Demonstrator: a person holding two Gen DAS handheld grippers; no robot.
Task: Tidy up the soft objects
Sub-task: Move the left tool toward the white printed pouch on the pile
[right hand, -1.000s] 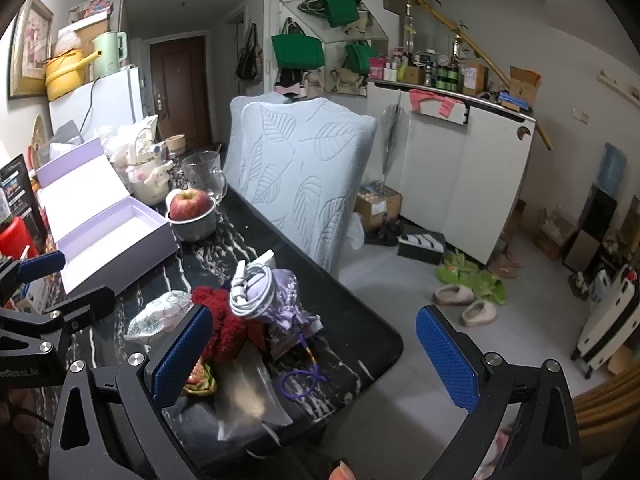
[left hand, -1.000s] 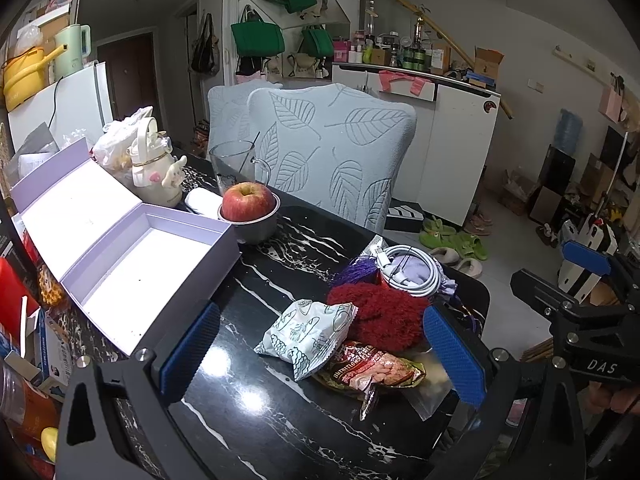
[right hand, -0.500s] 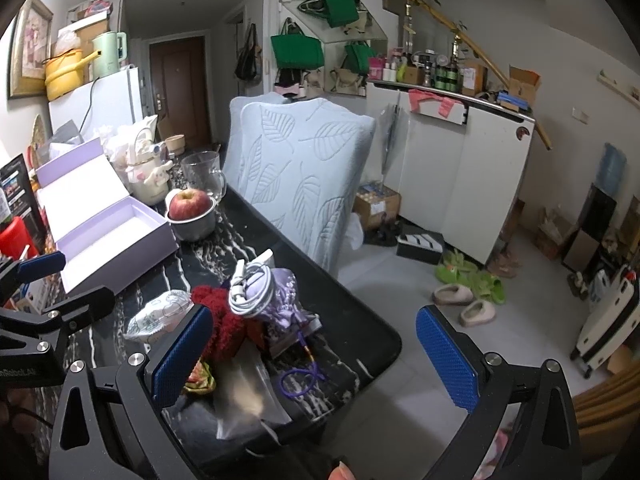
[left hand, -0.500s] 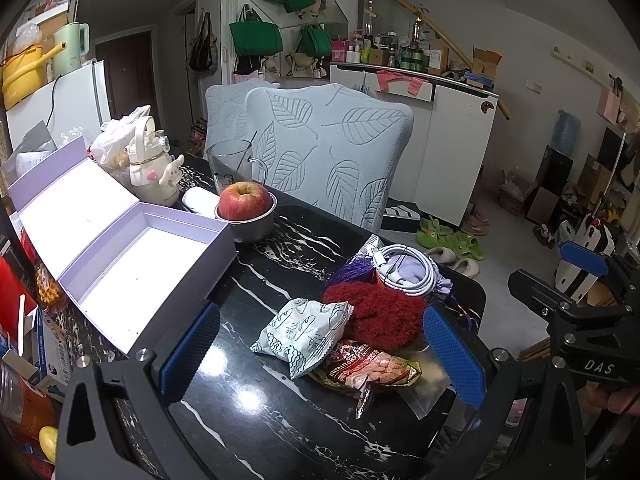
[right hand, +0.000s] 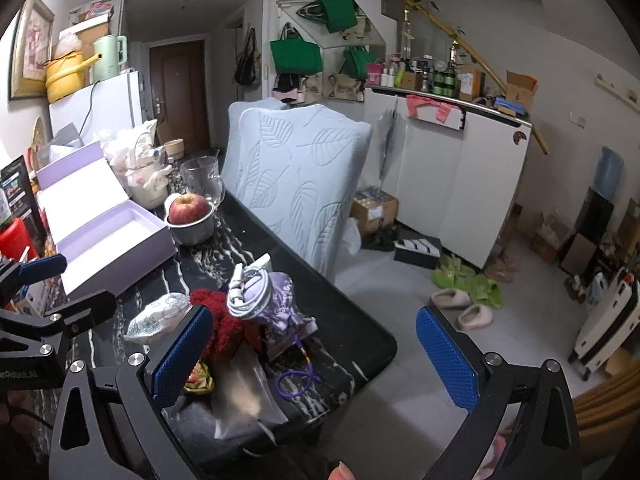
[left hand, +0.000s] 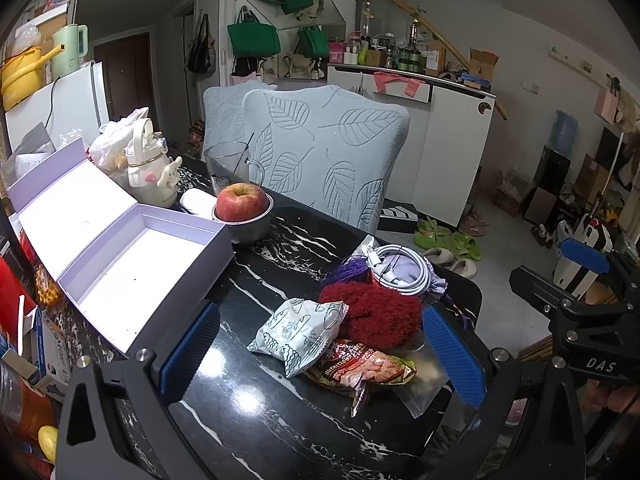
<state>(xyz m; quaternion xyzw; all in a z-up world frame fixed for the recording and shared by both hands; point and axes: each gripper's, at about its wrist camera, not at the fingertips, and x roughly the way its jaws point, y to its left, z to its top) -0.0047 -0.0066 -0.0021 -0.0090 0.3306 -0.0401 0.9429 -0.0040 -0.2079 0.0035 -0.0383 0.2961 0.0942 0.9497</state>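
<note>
A pile lies at the near end of the black marble table (left hand: 280, 408): a red fluffy item (left hand: 376, 312), a white patterned packet (left hand: 298, 328), a red snack bag (left hand: 364, 368), a coiled white cable (left hand: 400, 268) on a purple pouch (right hand: 276, 300), and a clear plastic bag (right hand: 240, 396). An open lilac box (left hand: 132, 264) stands empty at the left. My left gripper (left hand: 320, 348) is open, its blue pads either side of the pile. My right gripper (right hand: 312, 354) is open and empty, over the table's right edge; it also shows in the left wrist view (left hand: 576, 280).
An apple (left hand: 241, 201) sits in a metal bowl (left hand: 250, 226) beside the box, with a glass jug (left hand: 232, 168) and a white character kettle (left hand: 150, 172) behind. A leaf-patterned chair (left hand: 320, 152) stands against the table's far side. Clutter lines the left edge.
The left wrist view has shifted slightly; the pile sits a little nearer its pads. Both grippers stay open. Nothing on the table has moved.
</note>
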